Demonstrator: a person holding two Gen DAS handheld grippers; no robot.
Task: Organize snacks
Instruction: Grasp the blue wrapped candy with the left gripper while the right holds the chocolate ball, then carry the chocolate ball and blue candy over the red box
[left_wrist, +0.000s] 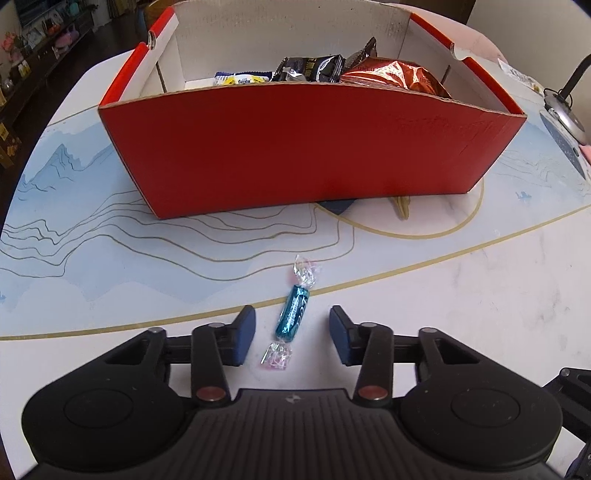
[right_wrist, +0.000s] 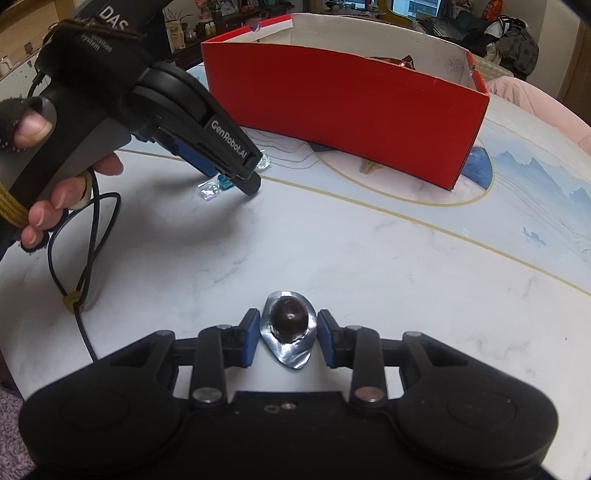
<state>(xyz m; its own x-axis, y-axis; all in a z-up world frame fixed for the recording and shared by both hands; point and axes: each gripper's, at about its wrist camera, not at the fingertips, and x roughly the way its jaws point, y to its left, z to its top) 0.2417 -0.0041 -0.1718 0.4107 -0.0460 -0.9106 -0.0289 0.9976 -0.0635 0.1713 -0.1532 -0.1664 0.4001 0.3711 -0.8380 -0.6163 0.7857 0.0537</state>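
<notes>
1. Your left gripper (left_wrist: 291, 328) has a matt black plastic body, ribbed at the rear, with blue rubbery pads (left_wrist: 245, 334).
2. The blue candy (left_wrist: 292, 312) wears glossy foil with clear, crinkled cellophane twist ends.
3. The red box (left_wrist: 306, 147) is corrugated cardboard: smooth matt red outside, plain white inside, raw fluted edges.
4. The brown snack bag (left_wrist: 399, 75) in the box is shiny, creased film.
5. The counter (right_wrist: 369, 266) looks like smooth, marble-patterned stone with a soft sheen.
6. The dark sweet (right_wrist: 289, 319) between your right gripper (right_wrist: 288, 328) pads is glossy and sits in wrinkled silver foil.
</notes>
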